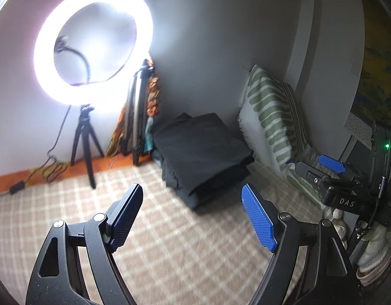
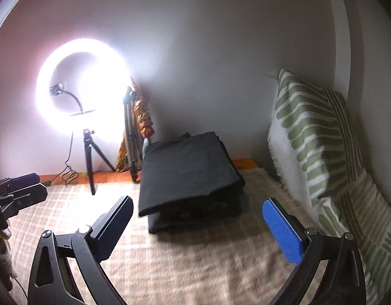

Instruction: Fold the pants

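Observation:
Black pants (image 1: 203,157) lie folded in a stack on the beige checked blanket (image 1: 170,241), near the wall. They also show in the right wrist view (image 2: 190,178). My left gripper (image 1: 193,218) is open and empty, held above the blanket in front of the stack. My right gripper (image 2: 198,233) is open and empty, just in front of the stack's near edge. The right gripper shows at the right of the left wrist view (image 1: 332,175), and the left gripper at the left edge of the right wrist view (image 2: 20,190).
A lit ring light (image 1: 93,48) on a black tripod (image 1: 85,142) stands at the back left, with cables along the orange edge. A second tripod (image 1: 137,117) leans by the wall. A green-striped pillow (image 2: 312,147) stands at the right.

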Demonstrator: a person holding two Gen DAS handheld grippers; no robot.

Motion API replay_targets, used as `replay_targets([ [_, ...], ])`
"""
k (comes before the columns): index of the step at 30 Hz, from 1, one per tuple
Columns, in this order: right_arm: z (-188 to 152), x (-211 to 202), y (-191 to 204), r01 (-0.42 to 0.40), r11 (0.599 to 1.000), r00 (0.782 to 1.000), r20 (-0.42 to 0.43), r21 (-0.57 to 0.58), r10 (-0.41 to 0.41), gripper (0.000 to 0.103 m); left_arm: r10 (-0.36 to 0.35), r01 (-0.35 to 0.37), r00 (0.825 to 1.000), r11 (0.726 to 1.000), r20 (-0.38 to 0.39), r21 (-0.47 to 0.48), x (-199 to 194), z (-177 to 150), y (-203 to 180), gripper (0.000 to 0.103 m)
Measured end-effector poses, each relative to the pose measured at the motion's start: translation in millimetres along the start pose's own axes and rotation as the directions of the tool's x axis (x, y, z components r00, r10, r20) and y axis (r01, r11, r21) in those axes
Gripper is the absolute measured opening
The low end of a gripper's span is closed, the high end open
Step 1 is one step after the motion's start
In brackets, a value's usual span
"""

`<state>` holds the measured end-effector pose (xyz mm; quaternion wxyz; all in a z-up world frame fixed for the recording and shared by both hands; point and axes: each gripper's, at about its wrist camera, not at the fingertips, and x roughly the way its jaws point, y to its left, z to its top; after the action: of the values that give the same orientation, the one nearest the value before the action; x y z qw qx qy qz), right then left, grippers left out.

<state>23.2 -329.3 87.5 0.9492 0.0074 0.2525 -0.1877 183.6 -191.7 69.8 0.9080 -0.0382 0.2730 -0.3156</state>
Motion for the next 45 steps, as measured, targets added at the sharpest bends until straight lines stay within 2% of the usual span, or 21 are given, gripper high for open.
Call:
replay_targets([
  [5,-25.4,-21.4,6.9,0.000,1.000,1.000,-0.014,0.031,0.001,0.103,0.035,-0.035,0.999,0.999,-0.003,-0.006,-23.9,-32.9,5.5,0.080],
  [14,-57.0,-29.0,17.0,-0.003,0.999,0.999,-0.039,0.051,0.005,0.103,0.072,-0.073,0.997,0.997,-0.027,-0.012,-33.7,-65.4,13.9,0.080],
  [22,-65.7,-25.8,19.8,0.006,0.998,1.000,-0.023,0.057,-0.005,0.103,0.084,-0.084,0.996,0.996,0.007,0.010,-39.0,-69.5,11.4,0.081],
  [25,-67.9,-23.6,20.8,0.012,0.999,1.000,-0.022,0.043,-0.011,0.103,0.064,-0.064,0.998,0.998,0.001,0.002,-38.1,-71.2,13.0,0.084],
  [32,-72.3,-21.3,14.8,0.021,0.999,0.999,-0.026,0.047,-0.020,0.103,0.081,-0.081,0.997,0.997,0.000,0.002,-35.8,-75.2,12.7,0.084],
  [37,-71.5,-23.6,8.2,0.027,0.997,0.999,-0.018,0.066,-0.026,0.103,0.133,-0.133,0.991,0.991,0.000,0.007,-33.7,-76.7,12.2,0.084],
  [45,-70.3,-25.0,5.6,0.030,0.997,0.999,-0.012,0.070,-0.029,0.103,0.178,-0.178,0.984,0.984,-0.001,-0.004,-32.1,-76.7,13.8,0.085],
])
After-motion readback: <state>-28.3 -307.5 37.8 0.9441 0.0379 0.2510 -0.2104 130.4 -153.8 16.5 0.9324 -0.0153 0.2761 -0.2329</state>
